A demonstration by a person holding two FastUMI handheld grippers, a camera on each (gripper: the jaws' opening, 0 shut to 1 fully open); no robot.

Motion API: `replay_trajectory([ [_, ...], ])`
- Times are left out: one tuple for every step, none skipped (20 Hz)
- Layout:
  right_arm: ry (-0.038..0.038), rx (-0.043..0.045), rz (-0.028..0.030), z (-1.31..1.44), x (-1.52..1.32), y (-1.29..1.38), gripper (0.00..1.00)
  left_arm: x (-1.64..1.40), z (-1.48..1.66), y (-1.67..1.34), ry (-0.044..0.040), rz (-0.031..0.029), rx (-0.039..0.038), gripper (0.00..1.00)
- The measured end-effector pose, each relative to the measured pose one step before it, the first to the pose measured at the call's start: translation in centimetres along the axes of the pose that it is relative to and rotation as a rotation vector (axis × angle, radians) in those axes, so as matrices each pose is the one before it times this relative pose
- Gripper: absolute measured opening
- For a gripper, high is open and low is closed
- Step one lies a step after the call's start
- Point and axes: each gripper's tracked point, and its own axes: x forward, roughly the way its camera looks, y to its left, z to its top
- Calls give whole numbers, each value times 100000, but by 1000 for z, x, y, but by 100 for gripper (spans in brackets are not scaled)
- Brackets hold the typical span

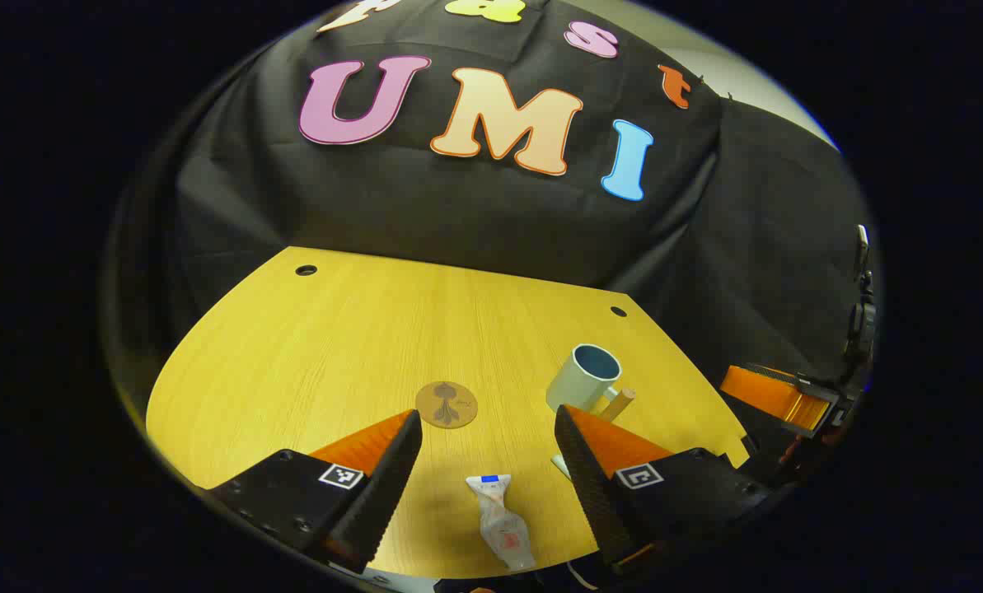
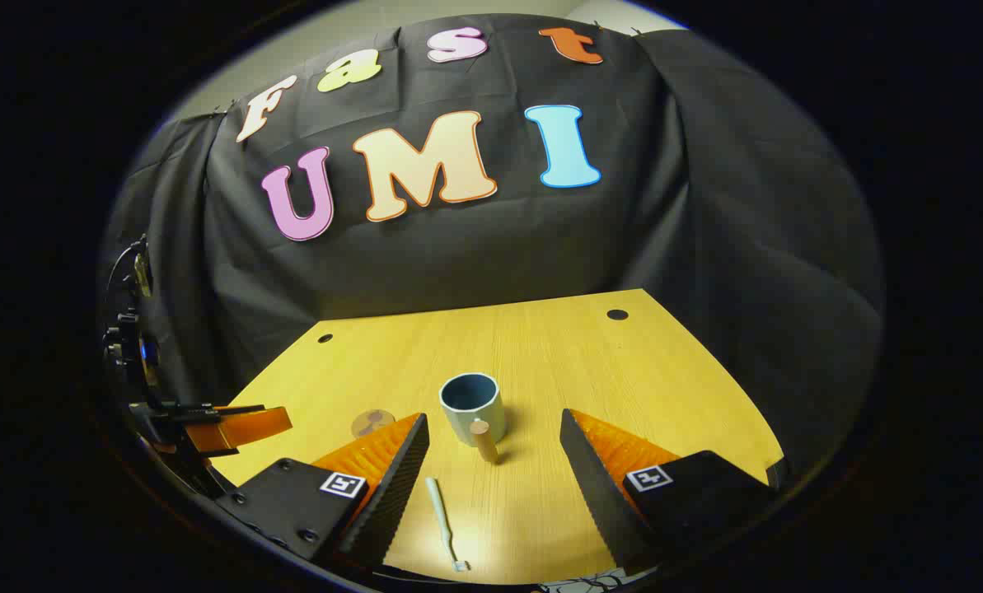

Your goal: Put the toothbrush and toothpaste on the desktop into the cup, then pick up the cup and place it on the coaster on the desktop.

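While both claws hang released w/ jaws wide apart, left gripper [image 1: 487, 461] and right gripper [image 2: 495, 461] low-centre in their views, the cup [image 2: 472, 405] stands upright mid-frame on the desktop [image 2: 557, 362], inside looks empty. Toothpaste [image 1: 499, 519] lies flat at bottom centre of left gripper view; toothbrush [image 2: 444, 512] flat at bottom centre of right gripper view. Coaster [image 1: 447, 404] sits bare, left of cup & apart from it

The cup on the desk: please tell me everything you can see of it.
The cup is a pale mug with a blue-grey inside and a light wooden handle. It stands upright and looks empty on the yellow wooden desk, apart from the coaster. Neither gripper touches it.
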Motion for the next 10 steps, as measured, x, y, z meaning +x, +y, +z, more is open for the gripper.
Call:
replay_trajectory([
  [82, 264, -142, -239, -251, -82, 98, 38, -177, 3, 540, -119, -378, 94],
  [579, 588, 198, -297, -173, 3, 98, 29, -215, 38, 717, 134, -532, 94],
  [773, 623, 140, -310, -118, -118, 94, 16, -169, -37, 461, 56, -638, 95],
  [1084, 350, -7, -370, -100, -69, 99, 92, -262, -62, 358, -32, -648, 95],
  [1245, 80, -179, -413, -74, -108, 99, -20, -278, -148, 553, -896, -721, 95],
  [1238, 25, -326, -306, -106, -175, 99, -218, -338, -530, -423, -1856, -887, 95],
  [894, 131, -56, -424, -69, -63, 99, -335, -153, -497, -445, -1682, -919, 95],
  [727, -43, 225, -128, -108, 6, 99, -334, -297, -360, -126, -1291, -253, 94],
  [445, -233, 228, -129, -166, 64, 98, -89, -28, -62, 15, -245, 282, 94],
  [555, -295, 378, -157, -64, 63, 98, -87, -196, 41, 270, 513, 510, 95],
])
